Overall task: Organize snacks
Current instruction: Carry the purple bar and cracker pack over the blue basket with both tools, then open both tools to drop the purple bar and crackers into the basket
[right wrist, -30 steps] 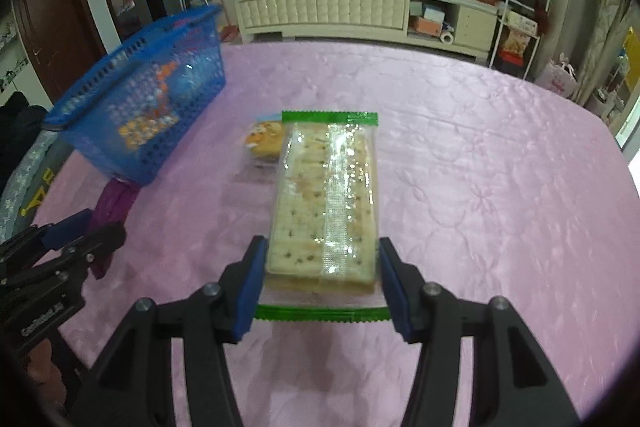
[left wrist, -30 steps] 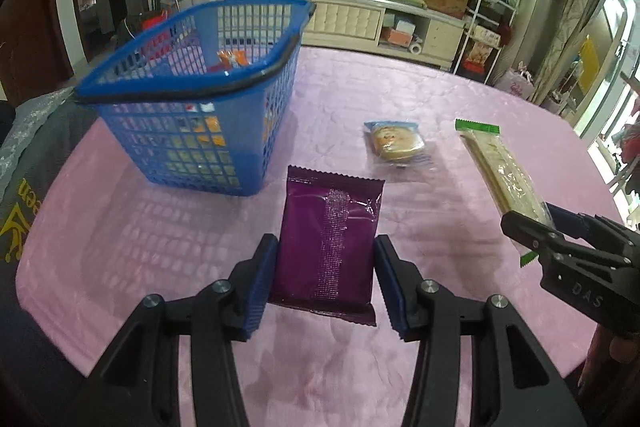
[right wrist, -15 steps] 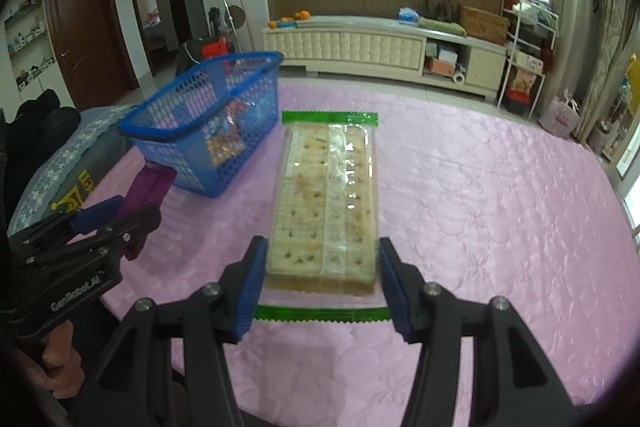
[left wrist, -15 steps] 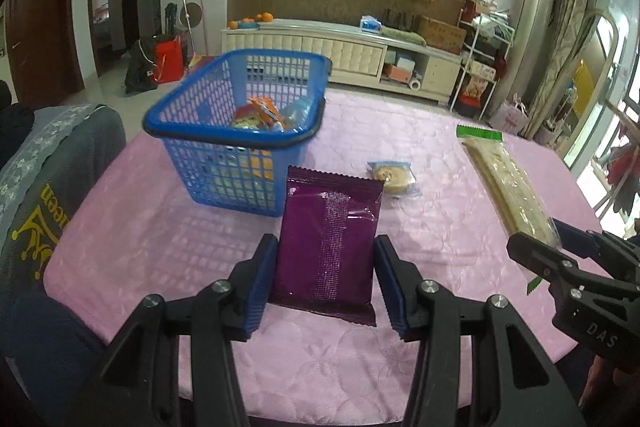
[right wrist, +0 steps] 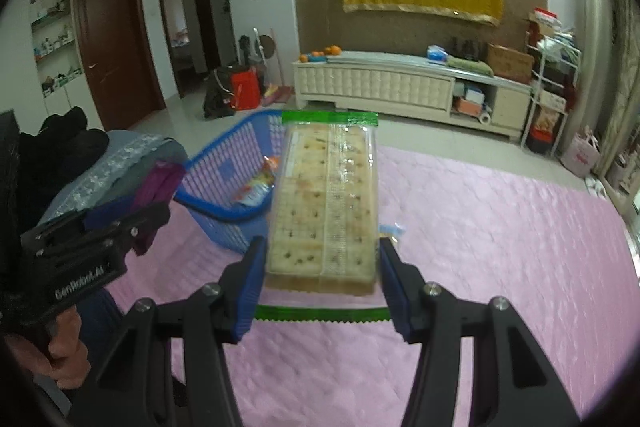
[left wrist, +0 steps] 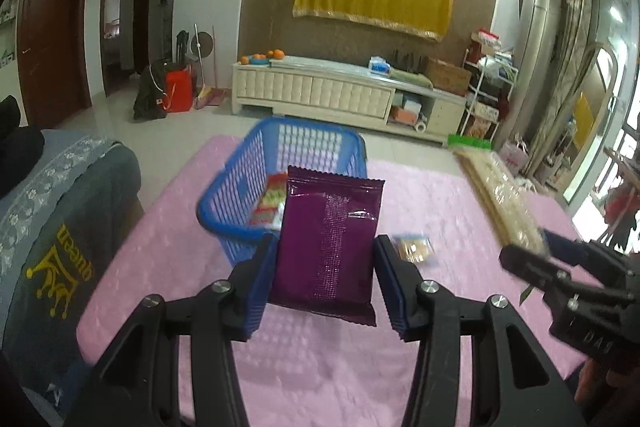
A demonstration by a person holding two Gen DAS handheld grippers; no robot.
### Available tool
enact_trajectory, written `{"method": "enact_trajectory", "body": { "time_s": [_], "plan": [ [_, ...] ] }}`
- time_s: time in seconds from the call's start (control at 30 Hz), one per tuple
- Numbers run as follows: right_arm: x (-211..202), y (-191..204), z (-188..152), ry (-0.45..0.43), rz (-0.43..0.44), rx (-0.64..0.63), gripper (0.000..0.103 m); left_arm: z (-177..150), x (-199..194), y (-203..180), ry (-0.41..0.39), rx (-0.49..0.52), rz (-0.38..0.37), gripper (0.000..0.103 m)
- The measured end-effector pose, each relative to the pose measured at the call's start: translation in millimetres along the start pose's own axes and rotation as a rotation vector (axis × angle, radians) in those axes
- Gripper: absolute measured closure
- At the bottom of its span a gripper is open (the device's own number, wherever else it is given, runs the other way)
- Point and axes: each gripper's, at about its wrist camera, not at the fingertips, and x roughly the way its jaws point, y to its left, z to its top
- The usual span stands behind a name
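In the left wrist view, our left gripper (left wrist: 326, 281) is closed on the purple snack packet (left wrist: 328, 247), whose long axis runs forward along the fingers; the blue basket (left wrist: 240, 187) lies straight ahead, just behind it. In the right wrist view, our right gripper (right wrist: 320, 273) clamps the cracker pack (right wrist: 326, 211), also lengthwise, with the basket ahead to the left, so we judge the left hand nearer.

Purple packet (left wrist: 326, 243), cracker pack (right wrist: 324, 215) aloft

Each wrist view looks forward and downward along its own fingers, close above the pink surface (left wrist: 420, 195). Both share the blue basket (left wrist: 236, 187) and the far cabinet (right wrist: 400, 83).
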Motion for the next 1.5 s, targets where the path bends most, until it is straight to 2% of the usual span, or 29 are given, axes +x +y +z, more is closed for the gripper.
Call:
{"method": "enact_trajectory", "body": {
  "time_s": [0.1,0.2,0.33,0.5,0.73,0.83,1.03,1.2,1.37,1.4,1.43,1.5],
  "plan": [
    [9,11,16,-0.008,0.019,-0.029,0.044,17,6,13,-0.01,-0.012,0.003,0.056],
    [21,23,30,-0.02,0.007,-0.065,0.044,36,13,30,0.004,-0.067,-0.05,0.056],
    [44,35,50,-0.002,0.043,-0.062,0.044,58,26,42,-0.016,-0.037,-0.002,0.057],
    [78,47,69,0.044,0.073,-0.082,0.044,74,56,51,0.024,0.001,0.013,0.057],
    [130,45,88,0.159,0.119,-0.052,0.044,81,102,46,0.108,0.126,-0.026,0.056],
    [150,44,94,0.199,0.113,-0.057,0.044,86,124,49,0.149,0.132,-0.022,0.056],
    [178,43,105,0.273,0.127,-0.165,0.044,89,156,49,0.238,0.134,-0.07,0.056],
    [197,42,103,0.33,0.095,-0.268,0.044,86,168,49,0.264,0.127,-0.075,0.056],
    [207,49,107,0.338,0.066,-0.333,0.044,89,177,40,0.269,0.171,-0.048,0.057],
    [211,50,106,0.339,0.047,-0.359,0.042,89,178,41,0.272,0.168,-0.054,0.055],
    [218,51,105,0.358,0.027,-0.376,0.036,88,180,41,0.277,0.167,-0.057,0.05],
    [223,50,100,0.391,0.0,-0.39,0.033,87,181,41,0.287,0.184,-0.023,0.037]
  ]
}}
